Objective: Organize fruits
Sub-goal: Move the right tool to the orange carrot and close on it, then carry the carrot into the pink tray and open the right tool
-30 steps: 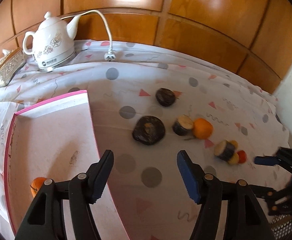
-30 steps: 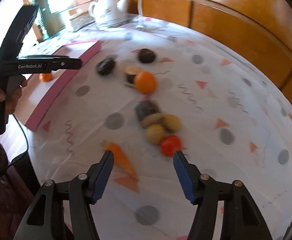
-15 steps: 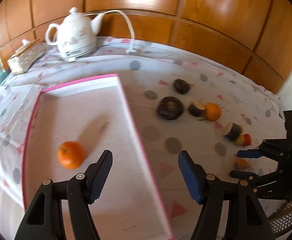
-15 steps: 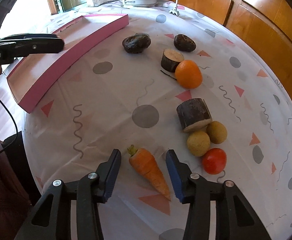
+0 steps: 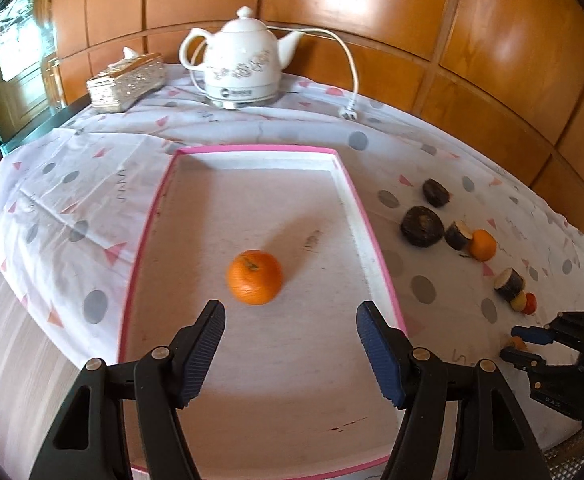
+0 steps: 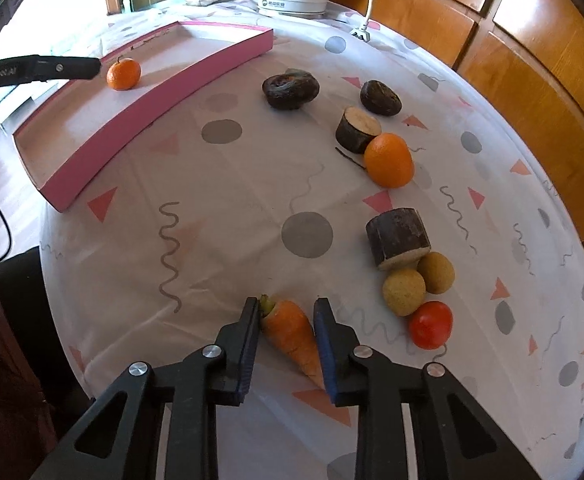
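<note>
A pink-rimmed tray [image 5: 375,240] [image 6: 164,92] holds one tangerine [image 5: 255,277] [image 6: 123,74]. My left gripper [image 5: 290,334] is open and empty above the tray's near half, just behind the tangerine. My right gripper [image 6: 286,326] has its pads on both sides of a carrot [image 6: 292,334] that lies on the tablecloth near the front edge. On the cloth lie an orange [image 6: 389,160], a tomato [image 6: 430,325], two round yellow-brown fruits [image 6: 403,292], two dark cut log-like pieces [image 6: 397,238] and two dark round lumps [image 6: 290,89].
A white electric kettle [image 5: 244,66] with its cord and a tissue box [image 5: 126,82] stand at the back against the wood-panelled wall. The table edge drops off close in front of the carrot and left of the tray.
My left gripper has drawn back and swung left over the tray, leaving the tangerine lying there. My right gripper has moved down to the carrot and closed around it.
</note>
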Action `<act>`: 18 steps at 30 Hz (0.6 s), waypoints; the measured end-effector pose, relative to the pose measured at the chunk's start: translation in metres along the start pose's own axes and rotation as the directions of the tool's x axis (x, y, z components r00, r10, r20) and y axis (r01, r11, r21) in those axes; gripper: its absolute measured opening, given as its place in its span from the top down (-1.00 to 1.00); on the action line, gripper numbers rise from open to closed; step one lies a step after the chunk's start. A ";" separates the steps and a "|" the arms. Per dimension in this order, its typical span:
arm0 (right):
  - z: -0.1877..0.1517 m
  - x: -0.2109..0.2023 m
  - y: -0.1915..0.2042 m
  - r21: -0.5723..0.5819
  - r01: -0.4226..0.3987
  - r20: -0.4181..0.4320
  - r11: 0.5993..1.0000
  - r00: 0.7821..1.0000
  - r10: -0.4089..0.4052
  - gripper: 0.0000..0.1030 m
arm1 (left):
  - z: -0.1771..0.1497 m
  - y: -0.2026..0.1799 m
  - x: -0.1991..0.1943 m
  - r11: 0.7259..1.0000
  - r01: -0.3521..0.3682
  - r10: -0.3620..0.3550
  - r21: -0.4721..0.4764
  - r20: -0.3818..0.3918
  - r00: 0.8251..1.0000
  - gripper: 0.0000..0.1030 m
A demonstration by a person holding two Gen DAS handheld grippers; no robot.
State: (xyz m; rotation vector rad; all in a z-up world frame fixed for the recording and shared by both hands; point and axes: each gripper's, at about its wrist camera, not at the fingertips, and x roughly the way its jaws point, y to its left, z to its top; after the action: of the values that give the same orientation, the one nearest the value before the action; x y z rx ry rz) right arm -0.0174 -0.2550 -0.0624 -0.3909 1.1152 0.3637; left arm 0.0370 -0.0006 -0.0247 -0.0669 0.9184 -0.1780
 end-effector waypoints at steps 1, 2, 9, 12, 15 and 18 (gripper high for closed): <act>0.002 0.000 0.003 -0.003 0.016 -0.004 1.000 1.000 -0.016 0.49 | -0.001 0.003 -0.001 1.000 -0.004 0.004 -0.009 0.003 1.000 -0.34; 0.005 0.000 0.005 0.000 0.026 -0.007 1.000 1.000 -0.026 0.49 | -0.001 0.006 -0.002 1.000 -0.008 0.008 -0.017 0.006 1.000 -0.34; 0.025 -0.009 0.020 0.061 0.025 0.048 0.998 0.998 -0.028 0.49 | -0.005 0.037 -0.009 0.994 -0.051 0.055 -0.097 0.036 0.998 -0.41; 0.038 -0.016 0.027 0.094 0.009 0.091 0.996 0.996 -0.017 0.49 | -0.007 0.052 -0.013 0.987 -0.084 0.091 -0.138 0.047 0.995 -0.41; 0.055 -0.025 0.032 0.138 -0.047 0.153 0.989 0.988 0.026 0.49 | -0.008 0.065 -0.016 0.977 -0.116 0.128 -0.177 0.060 0.990 -0.43; 0.077 -0.033 0.045 0.151 -0.137 0.208 0.979 0.973 0.104 0.49 | -0.009 0.077 -0.018 0.969 -0.139 0.155 -0.205 0.067 0.986 -0.49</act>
State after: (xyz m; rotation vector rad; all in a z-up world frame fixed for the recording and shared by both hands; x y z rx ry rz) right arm 0.0093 -0.1821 -0.0081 -0.1372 0.9668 0.4056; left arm 0.0288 0.0781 -0.0262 -0.1906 0.8531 0.0558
